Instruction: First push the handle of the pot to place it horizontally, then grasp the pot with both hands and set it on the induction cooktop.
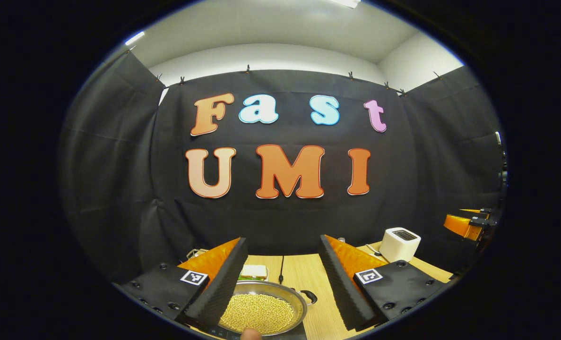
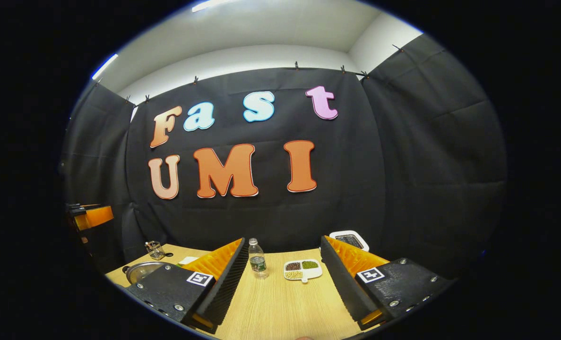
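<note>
1. Left gripper [image 1: 280, 278]: the fingers stand wide apart and hold nothing. They are raised above the wooden table [image 1: 304, 271] and point toward the booth's back wall, a stance that frames the work below without touching it.
2. Pot [image 1: 261, 309]: in the left gripper view it sits low between the left gripper's fingers, a shallow metal pan filled with pale yellow beans. A dark flat surface shows under its near rim; this is judged to be the induction cooktop, though too little of it shows to be sure. If so, the pot is already on its target.
3. Pot handle [image 1: 308, 296]: a short dark loop at the pot's right side, pointing toward the right finger. Whether it lies fully horizontal cannot be told from this angle.
4. White appliance [image 1: 400, 243]: stands at the far right of the table, well apart from the pot, clear of the working area.
5. Right gripper [image 2: 282, 276]: its fingers also stand wide apart, with nothing between them but bare table. In the right gripper view the pot's rim [image 2: 143, 270] shows far to the left, behind the left finger.
6. Water bottle [image 2: 257, 259] and divided dish [image 2: 302, 270]: both stand ahead between the right gripper's fingers, near each other, untouched and not part of the task.
</note>
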The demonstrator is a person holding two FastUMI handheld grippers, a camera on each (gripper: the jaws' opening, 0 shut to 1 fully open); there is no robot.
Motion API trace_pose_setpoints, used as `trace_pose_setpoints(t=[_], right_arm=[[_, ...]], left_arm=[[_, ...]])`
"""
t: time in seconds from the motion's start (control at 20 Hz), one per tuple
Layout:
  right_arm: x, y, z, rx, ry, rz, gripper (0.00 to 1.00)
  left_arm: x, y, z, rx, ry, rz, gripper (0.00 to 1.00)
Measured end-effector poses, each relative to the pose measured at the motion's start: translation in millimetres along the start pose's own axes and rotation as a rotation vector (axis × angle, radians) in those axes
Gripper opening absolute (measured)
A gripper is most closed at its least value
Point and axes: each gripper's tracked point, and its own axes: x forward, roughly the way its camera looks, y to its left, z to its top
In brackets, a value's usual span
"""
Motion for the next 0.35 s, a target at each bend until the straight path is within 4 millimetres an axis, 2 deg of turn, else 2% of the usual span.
trace_pose_setpoints(t=[0.35], right_arm=[[-3.2, -2.3, -1.0, 0.001, 0.002, 0.002, 0.95]], left_arm=[[-4.5, -9.9, -1.4, 0.005, 0.004, -0.021, 0.96]])
